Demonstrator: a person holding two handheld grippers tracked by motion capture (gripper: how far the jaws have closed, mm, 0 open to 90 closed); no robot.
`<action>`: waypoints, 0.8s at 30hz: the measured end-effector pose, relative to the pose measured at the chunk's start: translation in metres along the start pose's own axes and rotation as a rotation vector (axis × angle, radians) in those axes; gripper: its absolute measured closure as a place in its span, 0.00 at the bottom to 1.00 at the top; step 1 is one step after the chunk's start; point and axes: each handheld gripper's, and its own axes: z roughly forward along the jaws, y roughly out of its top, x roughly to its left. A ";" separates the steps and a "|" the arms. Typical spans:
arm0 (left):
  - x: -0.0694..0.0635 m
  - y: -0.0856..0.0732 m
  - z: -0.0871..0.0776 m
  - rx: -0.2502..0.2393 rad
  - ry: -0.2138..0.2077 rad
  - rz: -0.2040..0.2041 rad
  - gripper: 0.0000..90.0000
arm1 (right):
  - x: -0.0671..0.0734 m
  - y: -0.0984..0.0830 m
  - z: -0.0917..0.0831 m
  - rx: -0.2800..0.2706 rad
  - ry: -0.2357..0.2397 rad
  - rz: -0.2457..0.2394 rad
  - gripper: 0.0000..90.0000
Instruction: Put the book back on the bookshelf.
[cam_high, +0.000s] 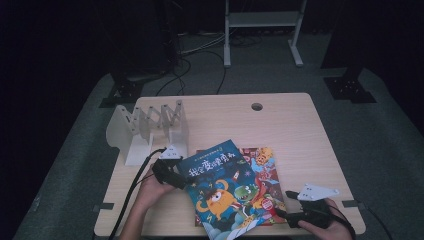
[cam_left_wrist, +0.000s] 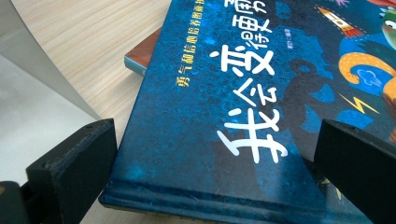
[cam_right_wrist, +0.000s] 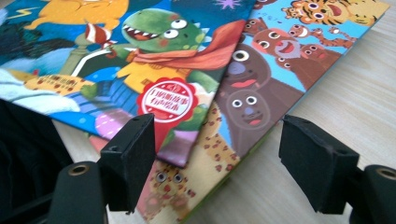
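Your left gripper (cam_high: 176, 176) sits at the spine corner of the blue picture book (cam_high: 222, 187); its jaws straddle that edge with space on both sides, so they are parted and grip nothing. The blue book lies askew on top of a second picture book with animal faces (cam_high: 264, 165), near the table (cam_high: 300, 130) front. Your right gripper (cam_high: 287, 210) is at the books' lower right corner, jaws apart, holding nothing. A white folding book rack (cam_high: 150, 125) stands behind the left gripper.
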 end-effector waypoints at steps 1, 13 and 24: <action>0.000 0.000 0.000 0.000 -0.001 -0.001 0.00 | 0.001 -0.001 0.000 0.012 -0.008 -0.011 0.28; 0.000 -0.003 -0.004 0.018 -0.029 -0.003 0.00 | -0.011 0.001 0.005 0.013 -0.058 -0.006 0.27; -0.009 -0.006 -0.005 0.031 -0.078 0.002 0.00 | -0.046 0.017 0.016 0.034 -0.128 0.020 0.28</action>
